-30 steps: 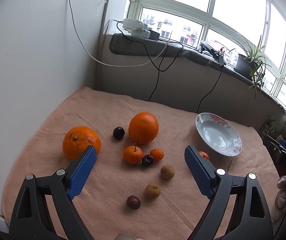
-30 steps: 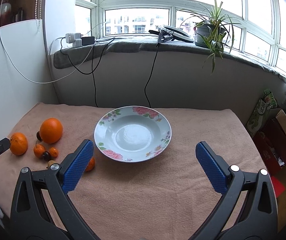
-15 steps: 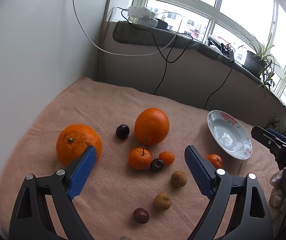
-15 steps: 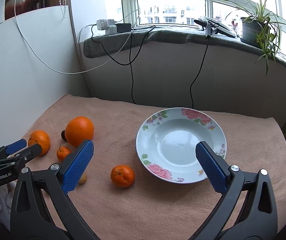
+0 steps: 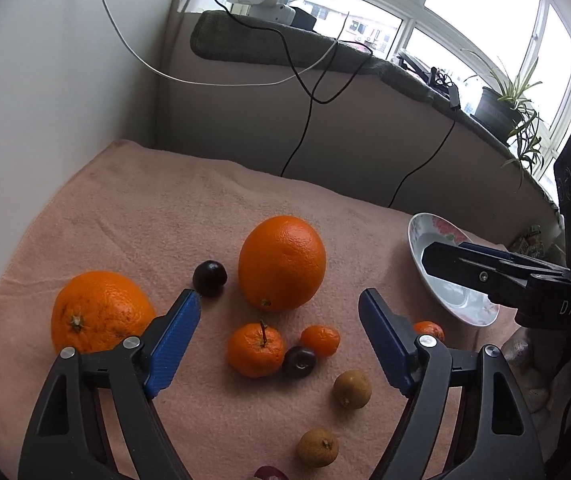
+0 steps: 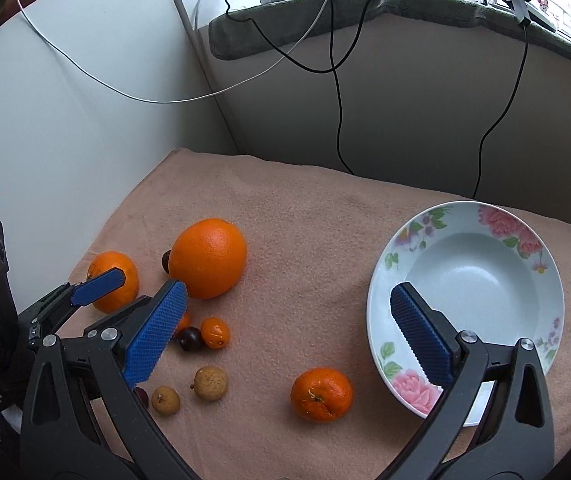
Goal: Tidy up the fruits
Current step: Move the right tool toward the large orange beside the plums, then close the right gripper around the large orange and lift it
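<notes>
On a pink towel lie two big oranges point(image 5: 281, 262) point(image 5: 99, 312), a stemmed mandarin point(image 5: 255, 348), a smaller mandarin point(image 5: 320, 340), dark plums point(image 5: 209, 278) point(image 5: 298, 362) and brown longans point(image 5: 352, 388). My left gripper point(image 5: 279, 308) hovers over this cluster. Its jaws are closing, and the pads touch nothing. My right gripper point(image 6: 287, 292) stands open above the towel between the cluster and the flowered plate point(image 6: 473, 268). A lone mandarin point(image 6: 321, 394) lies just left of the empty plate.
A white wall point(image 5: 45, 100) borders the towel on the left. A low wall with hanging cables point(image 6: 339, 92) runs along the back, under a windowsill with chargers and a potted plant point(image 5: 501, 104). The other gripper's arm point(image 5: 525, 280) crosses in front of the plate.
Both grippers moved in lower toward the fruit. The right one swung left, so the plate slid to its right side. The left jaws narrowed a little.
</notes>
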A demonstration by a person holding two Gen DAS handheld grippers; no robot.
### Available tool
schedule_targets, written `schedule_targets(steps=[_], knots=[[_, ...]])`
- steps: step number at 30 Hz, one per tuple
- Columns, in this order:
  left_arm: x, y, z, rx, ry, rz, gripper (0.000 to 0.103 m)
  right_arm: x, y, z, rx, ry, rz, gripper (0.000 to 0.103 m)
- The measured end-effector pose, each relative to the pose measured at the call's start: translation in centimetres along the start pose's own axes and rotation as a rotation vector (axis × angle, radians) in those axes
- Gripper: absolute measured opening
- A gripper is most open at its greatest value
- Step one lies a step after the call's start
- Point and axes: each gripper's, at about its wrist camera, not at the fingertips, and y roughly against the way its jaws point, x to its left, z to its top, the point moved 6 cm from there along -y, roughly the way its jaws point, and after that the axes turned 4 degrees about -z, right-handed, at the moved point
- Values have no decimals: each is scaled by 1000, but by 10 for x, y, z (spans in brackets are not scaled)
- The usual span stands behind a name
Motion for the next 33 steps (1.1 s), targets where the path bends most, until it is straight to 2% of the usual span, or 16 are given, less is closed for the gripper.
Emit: schedule_targets(steps=[5, 10, 16, 17, 26, 29, 33], knots=[[0, -11, 6, 27, 6, -17, 74, 8, -22, 7, 46, 8, 55, 103], [3, -20, 7, 50, 23, -29, 73, 15, -41, 8, 95, -8, 103, 102], [6, -30, 3, 76, 31, -20, 67, 26, -64, 3, 156, -7, 130, 92], [7, -31, 4, 76, 29, -21, 63, 27, -67, 2, 164, -10, 144, 91], [6, -40, 3, 95, 34, -36, 59, 39, -84, 1, 191, -11, 189, 90], [7, -44, 1, 104, 37, -37, 54, 43, -87, 0, 201, -9, 199, 90], [8, -44, 2, 99, 42, -40, 55, 42, -90, 0, 216, -20, 221, 82]])
